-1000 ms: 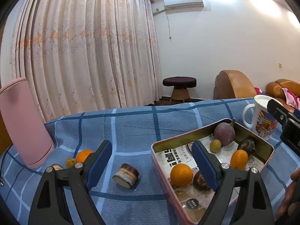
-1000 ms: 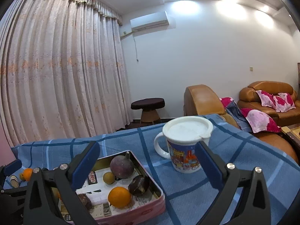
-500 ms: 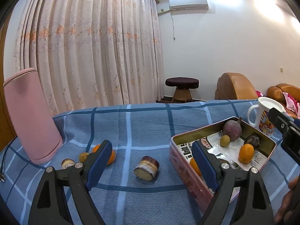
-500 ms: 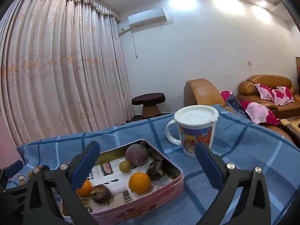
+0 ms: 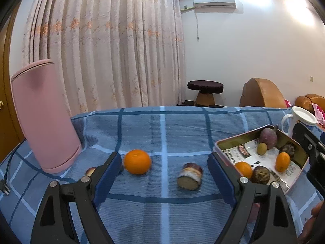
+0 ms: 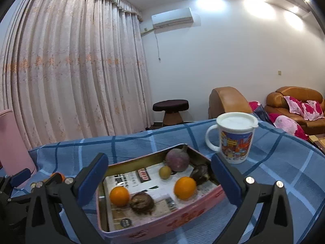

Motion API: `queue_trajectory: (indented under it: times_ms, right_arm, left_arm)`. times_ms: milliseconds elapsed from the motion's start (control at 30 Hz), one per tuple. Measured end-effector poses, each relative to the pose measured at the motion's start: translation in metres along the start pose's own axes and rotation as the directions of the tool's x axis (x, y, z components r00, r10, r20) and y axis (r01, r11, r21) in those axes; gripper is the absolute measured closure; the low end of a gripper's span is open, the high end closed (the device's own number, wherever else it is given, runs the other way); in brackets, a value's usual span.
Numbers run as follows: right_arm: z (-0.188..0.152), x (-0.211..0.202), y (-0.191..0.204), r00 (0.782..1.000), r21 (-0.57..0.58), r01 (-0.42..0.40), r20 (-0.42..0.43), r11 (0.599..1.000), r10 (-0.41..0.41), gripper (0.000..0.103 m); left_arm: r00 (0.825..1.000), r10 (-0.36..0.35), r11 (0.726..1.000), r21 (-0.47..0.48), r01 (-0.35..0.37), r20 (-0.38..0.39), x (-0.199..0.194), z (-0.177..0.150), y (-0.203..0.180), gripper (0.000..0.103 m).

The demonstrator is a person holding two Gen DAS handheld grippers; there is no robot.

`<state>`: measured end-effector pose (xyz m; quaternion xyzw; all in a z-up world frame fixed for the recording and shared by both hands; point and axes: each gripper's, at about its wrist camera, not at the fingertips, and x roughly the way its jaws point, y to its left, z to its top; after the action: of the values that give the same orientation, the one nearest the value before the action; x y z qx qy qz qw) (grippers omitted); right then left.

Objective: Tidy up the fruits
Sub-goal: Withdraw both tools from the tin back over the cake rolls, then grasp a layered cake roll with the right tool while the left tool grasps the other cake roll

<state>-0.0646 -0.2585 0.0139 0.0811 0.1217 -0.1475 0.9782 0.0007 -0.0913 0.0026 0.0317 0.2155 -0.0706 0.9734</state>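
A pink tin box point(image 6: 162, 226) point(image 5: 220, 143) on the blue checked cloth holds two oranges point(image 6: 119, 196) point(image 6: 185, 187), a purple fruit point(image 6: 177, 160), a small green fruit point(image 6: 165, 172) and two dark wrinkled fruits point(image 6: 141, 203). Left of the box, an orange point(image 5: 137, 161) and a cut purple-skinned piece point(image 5: 190, 175) lie loose on the cloth. My left gripper point(image 5: 163, 174) is open, and these two lie just ahead of its fingers. A small fruit point(image 5: 90, 171) shows behind its left finger. My right gripper point(image 6: 159, 180) is open, hovering over the box's near side.
A tall pink container point(image 5: 43, 118) stands at the left, with a black cord and plug point(image 5: 5, 188) beside it. A lidded white mug point(image 6: 235, 137) stands right of the box. A stool point(image 5: 205, 90) and brown sofas point(image 6: 292, 103) lie beyond the table.
My left gripper has swung left and nearer to the loose orange and cut piece; the box has slid to its right edge. My right gripper has come closer over the box.
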Motion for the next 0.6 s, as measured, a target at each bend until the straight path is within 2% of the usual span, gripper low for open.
queue_trajectory:
  times_ms: [333,600]
  right_arm:
    - [-0.005,0.003,0.032,0.999,-0.022,-0.043,-0.017,0.999,0.043,0.000]
    - [-0.009,0.005,0.060,0.997,-0.069,-0.077,-0.034,0.995,0.075,0.001]
  left_arm:
    - [0.999,0.028,0.999,-0.017,-0.029,-0.029,0.007,-0.001,0.032,0.015]
    - [0.996,0.082,0.997,-0.009,-0.082,-0.042,0.015,0.000,0.064,0.015]
